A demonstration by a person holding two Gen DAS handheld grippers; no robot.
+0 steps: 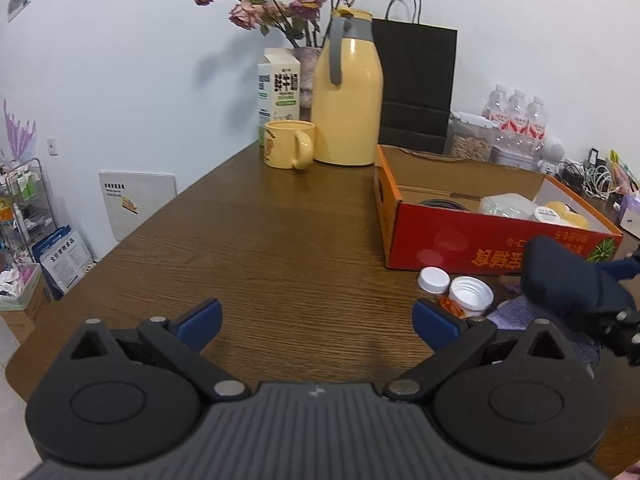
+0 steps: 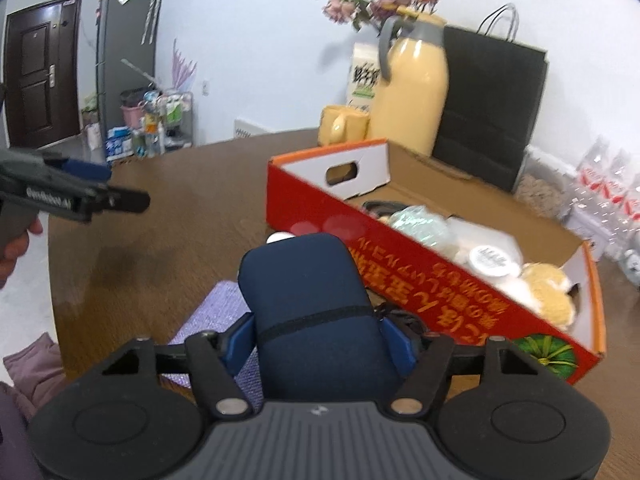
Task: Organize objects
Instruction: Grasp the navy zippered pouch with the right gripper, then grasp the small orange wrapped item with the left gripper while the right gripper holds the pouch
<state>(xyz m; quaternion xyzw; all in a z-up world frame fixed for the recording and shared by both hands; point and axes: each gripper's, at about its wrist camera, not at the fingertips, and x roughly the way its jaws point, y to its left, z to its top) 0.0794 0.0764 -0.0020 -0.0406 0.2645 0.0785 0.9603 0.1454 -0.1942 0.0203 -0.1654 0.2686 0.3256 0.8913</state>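
Note:
My right gripper [image 2: 318,344] is shut on a dark blue zip case [image 2: 308,300] and holds it above the table, just in front of the red cardboard box [image 2: 400,256]. The case also shows at the right of the left wrist view [image 1: 568,280]. My left gripper [image 1: 318,320] is open and empty over the brown table [image 1: 280,240]. The box [image 1: 460,244] holds a green bundle [image 2: 424,228], a white round tub [image 2: 494,260] and a yellow fluffy thing [image 2: 548,288]. A purple cloth [image 2: 218,320] lies under the case.
A white cap [image 1: 434,279] and an open white bottle [image 1: 470,294] lie in front of the box. A yellow mug [image 1: 288,144], yellow thermos jug [image 1: 348,96], milk carton [image 1: 280,88], black paper bag [image 1: 416,80] and water bottles [image 1: 516,116] stand at the back.

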